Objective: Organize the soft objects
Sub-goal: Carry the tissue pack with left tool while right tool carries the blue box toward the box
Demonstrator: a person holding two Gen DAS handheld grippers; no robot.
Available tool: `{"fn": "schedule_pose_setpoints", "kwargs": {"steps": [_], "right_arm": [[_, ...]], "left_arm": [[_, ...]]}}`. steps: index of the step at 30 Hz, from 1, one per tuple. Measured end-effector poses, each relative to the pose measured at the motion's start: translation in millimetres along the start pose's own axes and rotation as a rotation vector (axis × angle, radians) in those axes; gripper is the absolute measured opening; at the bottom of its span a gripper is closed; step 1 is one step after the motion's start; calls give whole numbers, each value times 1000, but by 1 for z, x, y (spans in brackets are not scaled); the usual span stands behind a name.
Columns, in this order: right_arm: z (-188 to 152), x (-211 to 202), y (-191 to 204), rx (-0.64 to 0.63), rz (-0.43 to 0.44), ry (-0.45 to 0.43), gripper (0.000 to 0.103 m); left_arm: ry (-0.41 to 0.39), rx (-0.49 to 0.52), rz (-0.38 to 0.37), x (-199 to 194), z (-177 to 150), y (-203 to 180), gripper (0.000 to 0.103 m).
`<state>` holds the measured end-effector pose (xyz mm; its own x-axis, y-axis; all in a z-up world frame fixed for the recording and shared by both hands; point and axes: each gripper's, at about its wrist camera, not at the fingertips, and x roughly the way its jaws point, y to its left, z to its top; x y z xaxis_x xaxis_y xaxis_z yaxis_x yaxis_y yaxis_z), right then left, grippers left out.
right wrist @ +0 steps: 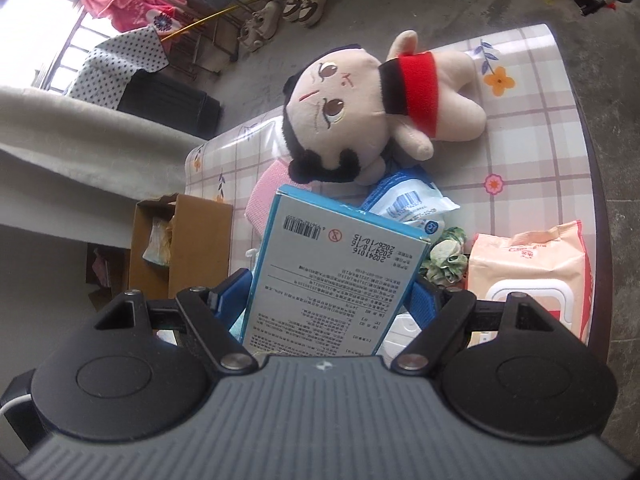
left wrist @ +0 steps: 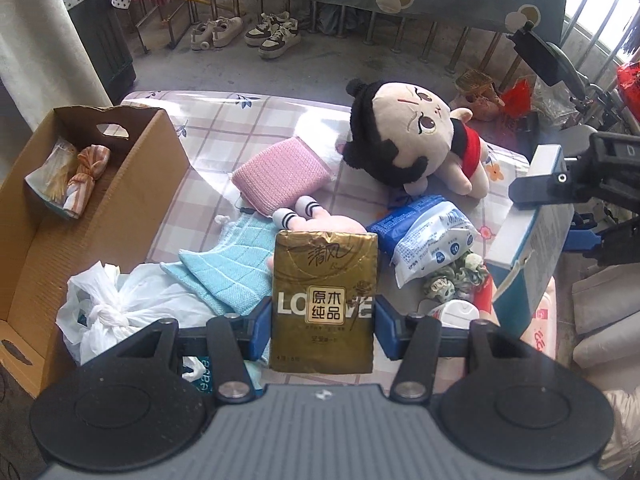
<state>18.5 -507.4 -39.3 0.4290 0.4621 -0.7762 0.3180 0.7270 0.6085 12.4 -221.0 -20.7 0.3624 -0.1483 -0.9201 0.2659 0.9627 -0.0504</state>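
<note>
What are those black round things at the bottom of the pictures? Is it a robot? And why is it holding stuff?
No robot: a person holds two grabbing tools, each with a camera looking along its fingers. The left gripper squeezes a gold tissue pack. The right gripper squeezes a blue and white box. Below, on the checked table, lie a plush doll, a pink cloth, blue cloths and wipes packs. The cardboard box collects soft things.

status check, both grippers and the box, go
Left gripper shut on gold tissue pack. Right gripper shut on blue-edged box. Cardboard box open, two items in, nothing in the way.
</note>
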Motion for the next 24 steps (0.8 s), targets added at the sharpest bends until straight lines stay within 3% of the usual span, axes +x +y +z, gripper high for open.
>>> {"fn": "schedule_pose_setpoints", "kwargs": {"steps": [7,18,24], "right_arm": [[-2,10,37,-144,37,29,79],[0,38,136,-251,229,76,79],[5,58,200,-270,326,63,79]], "left_arm": [[-33,-27,47,-12,12,22,53],[-110,-106,195,-49,36,83,53],[-171,-193,244,-83,51,136,53]]}}
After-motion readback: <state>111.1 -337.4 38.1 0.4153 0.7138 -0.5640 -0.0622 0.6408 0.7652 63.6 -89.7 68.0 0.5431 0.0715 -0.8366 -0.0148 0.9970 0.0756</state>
